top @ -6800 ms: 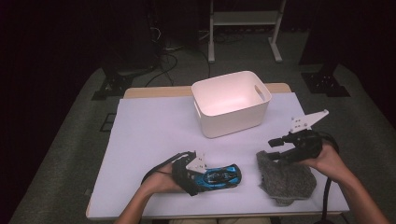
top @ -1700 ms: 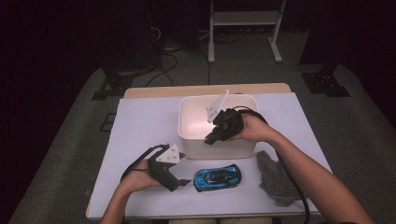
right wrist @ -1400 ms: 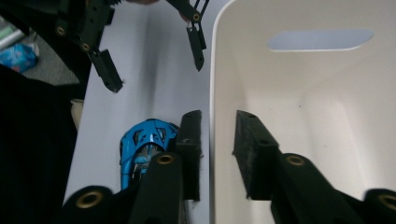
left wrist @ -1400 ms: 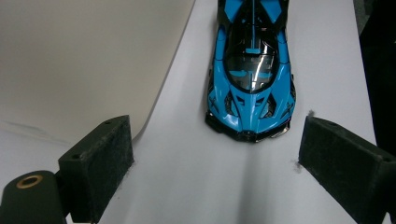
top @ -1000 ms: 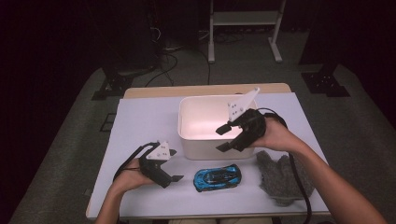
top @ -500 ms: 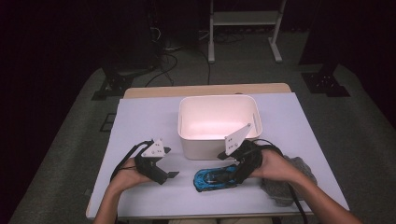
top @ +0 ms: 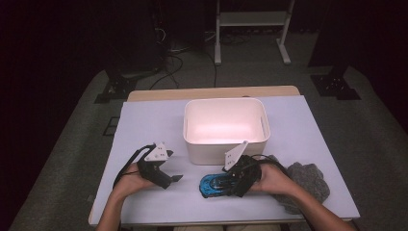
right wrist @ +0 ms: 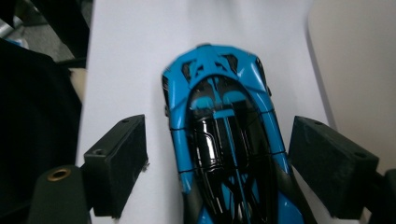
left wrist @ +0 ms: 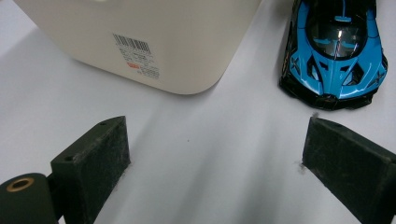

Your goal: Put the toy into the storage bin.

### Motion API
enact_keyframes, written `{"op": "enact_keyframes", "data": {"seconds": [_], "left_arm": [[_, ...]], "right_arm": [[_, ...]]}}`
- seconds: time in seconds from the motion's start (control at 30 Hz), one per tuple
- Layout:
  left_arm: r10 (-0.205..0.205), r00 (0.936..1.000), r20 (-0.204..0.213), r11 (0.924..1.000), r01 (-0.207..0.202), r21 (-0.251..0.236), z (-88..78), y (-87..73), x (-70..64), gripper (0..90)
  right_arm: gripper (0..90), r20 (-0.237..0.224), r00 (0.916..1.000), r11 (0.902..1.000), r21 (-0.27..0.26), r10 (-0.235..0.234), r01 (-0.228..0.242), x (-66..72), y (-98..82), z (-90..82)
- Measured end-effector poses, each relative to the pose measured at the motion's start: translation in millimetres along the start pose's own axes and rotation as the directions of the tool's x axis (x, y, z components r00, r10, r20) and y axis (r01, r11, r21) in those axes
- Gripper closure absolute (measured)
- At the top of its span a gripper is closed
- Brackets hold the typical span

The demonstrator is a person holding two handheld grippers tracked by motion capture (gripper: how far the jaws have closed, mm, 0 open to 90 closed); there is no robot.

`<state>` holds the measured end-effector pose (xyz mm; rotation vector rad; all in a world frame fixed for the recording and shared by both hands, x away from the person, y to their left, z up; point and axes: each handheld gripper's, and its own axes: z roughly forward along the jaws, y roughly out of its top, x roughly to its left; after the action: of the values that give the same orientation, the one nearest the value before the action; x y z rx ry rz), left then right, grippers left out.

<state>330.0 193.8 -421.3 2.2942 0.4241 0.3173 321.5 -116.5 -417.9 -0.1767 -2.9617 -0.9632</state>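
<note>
Right gripper (top: pixel 239 181) lowered over one blue car (top: pixel 215 183), one bin (top: pixel 225 126)

Laboratory or studio recording space — a white-topped table (top: pixel 144 120) lit from above against a dark surround, with black stand bases (top: pixel 113 89), loose floor cables (top: pixel 168 53) and a white metal frame (top: pixel 250 19) on grey carpet behind it.

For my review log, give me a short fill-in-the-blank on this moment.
1. The right tongs stand open around the blue ____.
2. The car lies in front of the white ____.
3. The left tongs are open over bare ____.
4. A grey ____ lies right of the car.
Missing: car; bin; table; cloth
</note>
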Motion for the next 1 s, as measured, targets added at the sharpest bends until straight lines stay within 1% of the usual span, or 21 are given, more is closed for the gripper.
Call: {"op": "enact_keyframes", "data": {"seconds": [0.1, 0.13, 0.2, 0.3, 0.33, 0.43, 0.6, 0.7, 0.77, 0.83, 0.93, 1.0], "left_arm": [[-0.001, 1.0, 0.002, 1.0, 0.001, 0.0, 0.4, -0.6, 0.5, 7.0], [0.001, 1.0, 0.005, 1.0, -0.001, 0.002, 0.6, -0.8, 0.6, 7.0], [-0.004, 1.0, 0.008, 1.0, 0.004, 0.002, 1.3, -1.0, -0.1, 7.0], [-0.001, 1.0, 0.01, 1.0, 0.001, 0.006, 1.1, -0.8, 0.2, 7.0], [-0.001, 1.0, 0.01, 1.0, 0.001, 0.005, 1.0, -0.8, 0.1, 7.0], [-0.009, 0.9999, 0.013, 1.0, 0.008, 0.002, 1.3, -1.3, 0.0, 7.0], [-0.005, 0.9998, 0.019, 0.9999, 0.005, 0.012, 2.6, -2.5, 0.4, 7.0], [-0.008, 0.9998, 0.018, 0.9999, 0.008, 0.012, 2.8, -3.2, 0.6, 7.0], [-0.01, 0.9998, 0.015, 0.9999, 0.009, 0.011, 2.4, -4.0, 1.3, 7.0], [-0.013, 0.9998, 0.015, 0.9999, 0.013, 0.008, 2.1, -4.5, 1.8, 7.0], [-0.014, 0.9997, 0.017, 0.9998, 0.014, 0.011, 2.4, -4.6, 1.7, 7.0], [-0.011, 0.9998, 0.017, 0.9999, 0.011, 0.013, 3.1, -4.5, 1.1, 7.0]], "right_arm": [[17.6, 0.007, 1.0, 1.0, 0.008, -0.002, 0.002, -0.9, -0.7, 6.3], [17.6, 0.019, 0.9998, 0.9999, 0.007, -0.01, 0.01, -1.0, -0.4, 8.0], [17.7, 0.026, 0.9995, 0.9998, 0.01, -0.019, 0.019, -0.8, 0.0, 10.3], [17.6, 0.031, 0.9991, 0.9994, 0.022, -0.027, 0.027, -0.1, 0.3, 14.6], [17.6, 0.041, 0.9985, 0.9989, 0.031, -0.035, 0.034, 0.2, 0.2, 16.2], [17.7, 0.04, 0.9981, 0.9985, 0.031, -0.046, 0.045, -0.4, -0.4, 19.3], [17.5, 0.046, 0.9972, 0.9967, 0.059, -0.059, 0.056, -0.4, -2.2, 25.2], [17.6, 0.048, 0.9972, 0.9964, 0.065, -0.056, 0.053, -0.2, -3.7, 28.8], [17.9, 0.043, 0.9978, 0.997, 0.061, -0.05, 0.047, -0.9, -4.5, 29.7], [19.4, 0.04, 0.9977, 0.9973, 0.052, -0.054, 0.052, -0.8, -5.6, 29.4], [19.7, 0.045, 0.9978, 0.998, 0.043, -0.049, 0.047, -0.2, -7.2, 28.8], [19.9, 0.055, 0.9975, 0.9979, 0.049, -0.045, 0.042, 1.2, -6.8, 28.6]]}}
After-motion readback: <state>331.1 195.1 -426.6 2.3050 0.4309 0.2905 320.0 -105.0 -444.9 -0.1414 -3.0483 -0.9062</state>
